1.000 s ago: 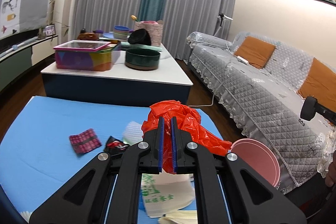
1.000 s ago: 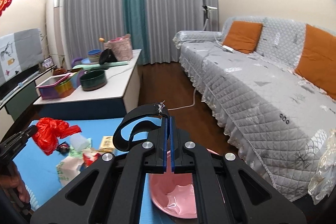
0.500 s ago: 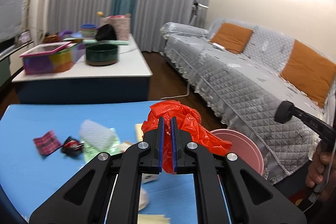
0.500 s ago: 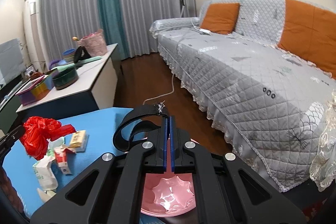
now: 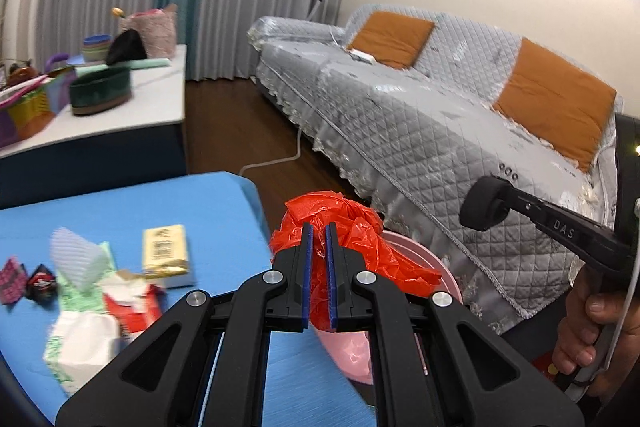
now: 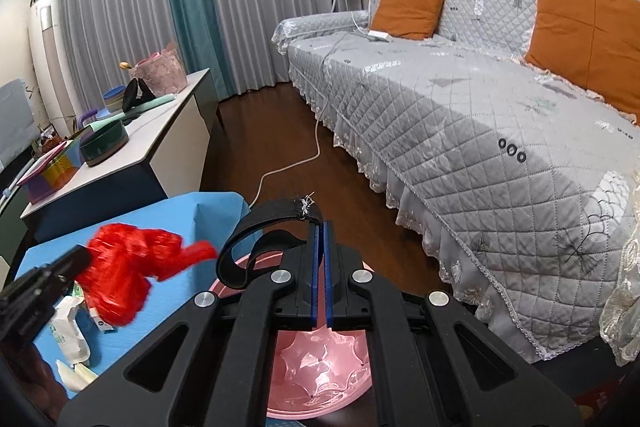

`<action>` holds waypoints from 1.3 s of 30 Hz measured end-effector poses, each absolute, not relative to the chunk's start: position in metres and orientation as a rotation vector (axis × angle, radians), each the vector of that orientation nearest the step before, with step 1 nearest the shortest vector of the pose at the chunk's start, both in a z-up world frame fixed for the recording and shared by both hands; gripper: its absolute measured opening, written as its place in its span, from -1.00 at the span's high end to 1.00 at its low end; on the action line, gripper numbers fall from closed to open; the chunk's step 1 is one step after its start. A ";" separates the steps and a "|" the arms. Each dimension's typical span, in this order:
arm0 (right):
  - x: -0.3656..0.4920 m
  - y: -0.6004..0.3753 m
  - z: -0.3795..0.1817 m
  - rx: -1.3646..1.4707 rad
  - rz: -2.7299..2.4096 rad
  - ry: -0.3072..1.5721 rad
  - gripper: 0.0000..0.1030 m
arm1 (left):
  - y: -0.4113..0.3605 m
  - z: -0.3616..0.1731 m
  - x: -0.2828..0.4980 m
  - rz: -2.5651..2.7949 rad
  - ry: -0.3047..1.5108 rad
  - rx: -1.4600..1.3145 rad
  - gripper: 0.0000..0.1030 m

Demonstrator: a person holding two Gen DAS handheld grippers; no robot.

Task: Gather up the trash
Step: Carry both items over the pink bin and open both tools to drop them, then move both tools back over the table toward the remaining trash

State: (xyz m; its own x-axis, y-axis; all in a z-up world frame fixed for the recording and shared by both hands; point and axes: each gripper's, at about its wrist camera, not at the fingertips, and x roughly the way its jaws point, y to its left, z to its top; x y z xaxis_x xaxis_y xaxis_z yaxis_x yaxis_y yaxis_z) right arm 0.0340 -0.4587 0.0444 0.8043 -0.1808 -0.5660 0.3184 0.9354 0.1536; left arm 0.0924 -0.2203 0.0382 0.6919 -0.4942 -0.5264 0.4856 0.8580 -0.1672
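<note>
The left gripper (image 5: 318, 255) pinched the red bag (image 5: 352, 251) over the pink bin (image 6: 320, 379), ready to drop; right fingers (image 6: 314, 267) clamped a black strap (image 6: 256, 243).

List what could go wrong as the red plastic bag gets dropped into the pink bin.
1. The left gripper pinches only part of the crumpled red plastic bag, and loose folds hang toward the blue table; on release it may catch the pink bin rim or fall outside.
2. The right gripper clamps a black strap over the bin; the bag could snag on it.
</note>
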 end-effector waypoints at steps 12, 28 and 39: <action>0.040 -0.468 0.029 0.259 -0.267 0.621 0.95 | -0.253 0.016 0.103 -0.580 0.649 0.010 0.88; 0.043 -0.469 0.024 0.280 -0.265 0.651 0.32 | -0.253 0.015 0.109 -0.581 0.672 -0.004 0.31; 0.044 -0.457 0.034 0.267 -0.246 0.617 0.32 | -0.235 0.027 0.098 -0.567 0.655 -0.003 0.31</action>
State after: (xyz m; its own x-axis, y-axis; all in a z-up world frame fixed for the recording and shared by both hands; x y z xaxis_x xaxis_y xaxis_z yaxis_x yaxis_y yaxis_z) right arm 0.0441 -0.4568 0.0345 0.7887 -0.1464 -0.5970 0.3045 0.9368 0.1725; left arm 0.0978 -0.2355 0.0267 0.6476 -0.4992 -0.5756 0.4974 0.8493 -0.1769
